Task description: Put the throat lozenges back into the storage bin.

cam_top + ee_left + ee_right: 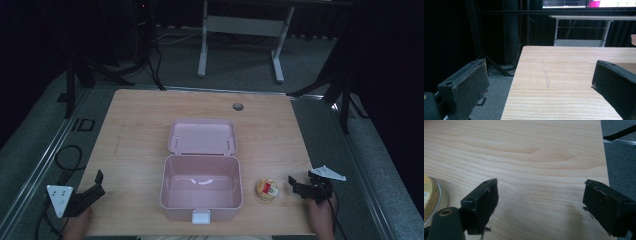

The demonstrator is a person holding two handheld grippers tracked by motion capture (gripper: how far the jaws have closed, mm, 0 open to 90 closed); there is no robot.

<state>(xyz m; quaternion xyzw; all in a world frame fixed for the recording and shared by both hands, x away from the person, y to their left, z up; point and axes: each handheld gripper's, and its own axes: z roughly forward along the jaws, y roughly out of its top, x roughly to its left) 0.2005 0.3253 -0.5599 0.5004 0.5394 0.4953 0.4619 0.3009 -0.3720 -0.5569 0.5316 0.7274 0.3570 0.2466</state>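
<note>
Round tin (267, 189) with yellow/red lid sits on the table (135, 130), just left of the right gripper (295, 186), between it and the pink box (201, 192). Tin and gripper are apart, no contact. In the right gripper view the tin (431, 200) is cut off at the left edge, beside the left jaw; label is too blurred to read.

Right gripper: jaws spread wide, nothing between them, bare wood in the gap. It lies low over the near right corner of the table, jaws pointing left toward the tin, hand (320, 217) behind it at the bottom edge, grey plate on top.

Left gripper (97, 182): released too, jaws wide, empty. It's at the near left table edge, well left of the box, angled up and inward, hand (77, 225) partly cut off by the frame. One jaw hangs over the floor, the other over the tabletop.

Box is open, lid (202, 136) folded back flat on the far side, white latch (201, 216) on the near wall. Inside looks empty, dim light makes it hard to confirm.
</note>
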